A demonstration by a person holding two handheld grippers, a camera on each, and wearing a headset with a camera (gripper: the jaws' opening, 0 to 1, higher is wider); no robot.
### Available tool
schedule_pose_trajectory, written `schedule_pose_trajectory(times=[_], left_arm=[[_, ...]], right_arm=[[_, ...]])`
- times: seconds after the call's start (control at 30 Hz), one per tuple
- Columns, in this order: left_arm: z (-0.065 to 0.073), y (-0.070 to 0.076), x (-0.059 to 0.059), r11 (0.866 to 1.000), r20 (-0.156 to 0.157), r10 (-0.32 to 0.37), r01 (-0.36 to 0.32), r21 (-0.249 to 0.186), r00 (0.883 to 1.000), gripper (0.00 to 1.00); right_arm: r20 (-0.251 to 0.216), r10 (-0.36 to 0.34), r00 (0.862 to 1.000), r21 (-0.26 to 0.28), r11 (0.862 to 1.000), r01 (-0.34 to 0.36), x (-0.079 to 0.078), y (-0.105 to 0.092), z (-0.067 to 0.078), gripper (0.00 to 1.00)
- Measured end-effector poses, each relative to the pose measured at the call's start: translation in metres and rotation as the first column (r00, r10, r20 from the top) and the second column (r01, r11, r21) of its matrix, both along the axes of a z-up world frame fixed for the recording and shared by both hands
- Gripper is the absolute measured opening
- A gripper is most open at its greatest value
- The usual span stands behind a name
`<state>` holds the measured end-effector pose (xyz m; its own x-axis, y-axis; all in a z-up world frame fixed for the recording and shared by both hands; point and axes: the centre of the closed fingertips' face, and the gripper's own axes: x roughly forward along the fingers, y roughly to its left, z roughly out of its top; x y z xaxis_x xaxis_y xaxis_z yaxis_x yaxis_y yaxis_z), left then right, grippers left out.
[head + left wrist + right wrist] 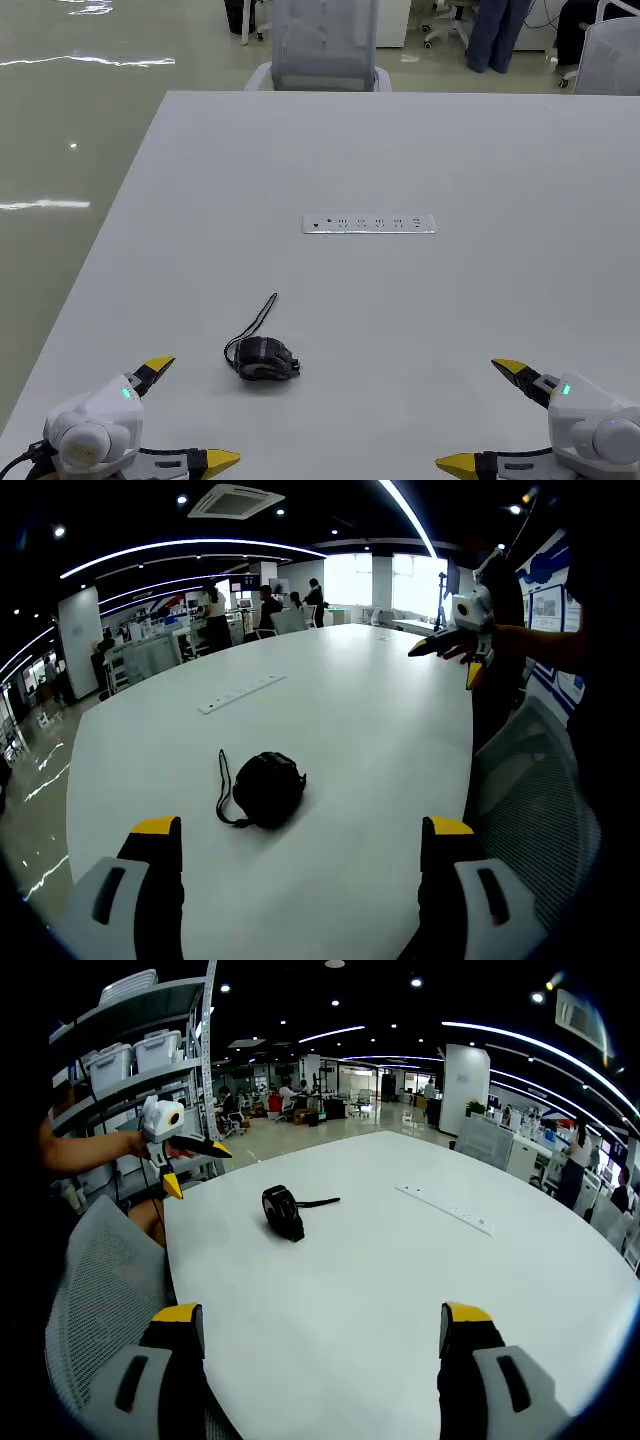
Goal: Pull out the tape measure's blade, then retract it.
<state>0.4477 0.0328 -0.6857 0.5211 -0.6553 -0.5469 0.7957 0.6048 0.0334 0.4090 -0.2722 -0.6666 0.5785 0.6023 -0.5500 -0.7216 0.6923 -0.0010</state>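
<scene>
A small black tape measure (265,359) with a black wrist strap lies on the white table (420,150), blade inside the case. It also lies ahead in the left gripper view (268,788) and the right gripper view (283,1211). My left gripper (190,412) is at the near left edge, open, a short way from the tape measure. My right gripper (480,415) is at the near right, open and farther off. Both pairs of yellow-tipped jaws hold nothing. The right gripper (455,645) shows across the table in the left gripper view, and the left gripper (185,1160) in the right gripper view.
A white power strip (369,224) is set in the table beyond the tape measure. A grey mesh chair (322,45) stands at the far edge. People stand in the background. A mesh chair back (100,1290) is close on my side.
</scene>
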Motion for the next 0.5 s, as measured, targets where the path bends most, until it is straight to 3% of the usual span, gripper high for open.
schedule_pose_trajectory(times=[0.5], left_arm=[[-0.001, 0.0011, 0.0028, 1.0, 0.001, 0.003, -0.003, 0.011, 1.0, 0.99]], right_arm=[[-0.007, 0.003, 1.0, -0.002, 1.0, -0.003, 0.0033, -0.0008, -0.0026, 1.0]])
